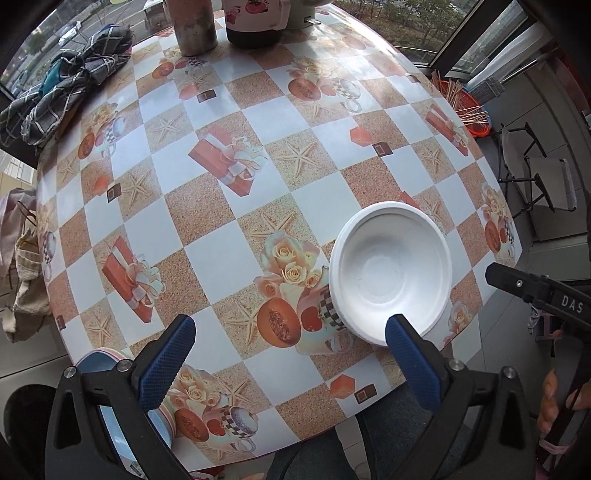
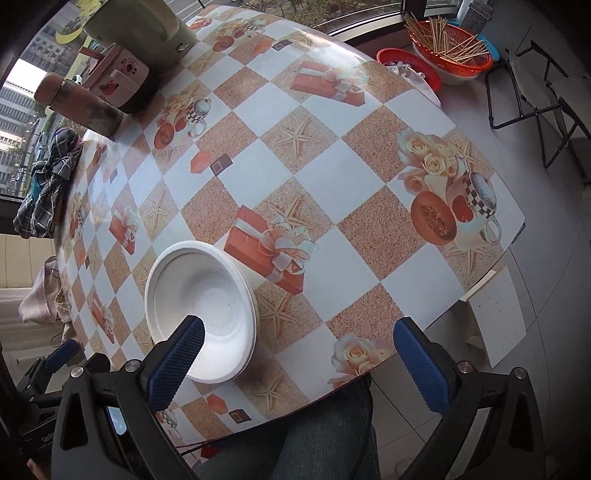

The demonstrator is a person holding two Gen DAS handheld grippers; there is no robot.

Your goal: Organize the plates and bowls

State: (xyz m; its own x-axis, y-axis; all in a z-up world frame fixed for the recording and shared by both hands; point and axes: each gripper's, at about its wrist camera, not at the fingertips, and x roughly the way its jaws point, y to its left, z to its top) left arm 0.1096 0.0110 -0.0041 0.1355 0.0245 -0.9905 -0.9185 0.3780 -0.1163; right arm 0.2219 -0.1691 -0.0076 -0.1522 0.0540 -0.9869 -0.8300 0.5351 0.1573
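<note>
one white bowl (image 1: 391, 273), two orange baskets (image 2: 452, 55)

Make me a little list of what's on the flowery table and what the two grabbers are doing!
table: checked cloth with roses, starfish and gift boxes
white bowls: nested stack, upright, near the front edge
blue plate: at the front left corner, partly hidden
left gripper: open, holding nothing
right gripper: open, holding nothing
far side: metal cup, checked cloth bundle
beyond the table: orange basket of sticks
</note>
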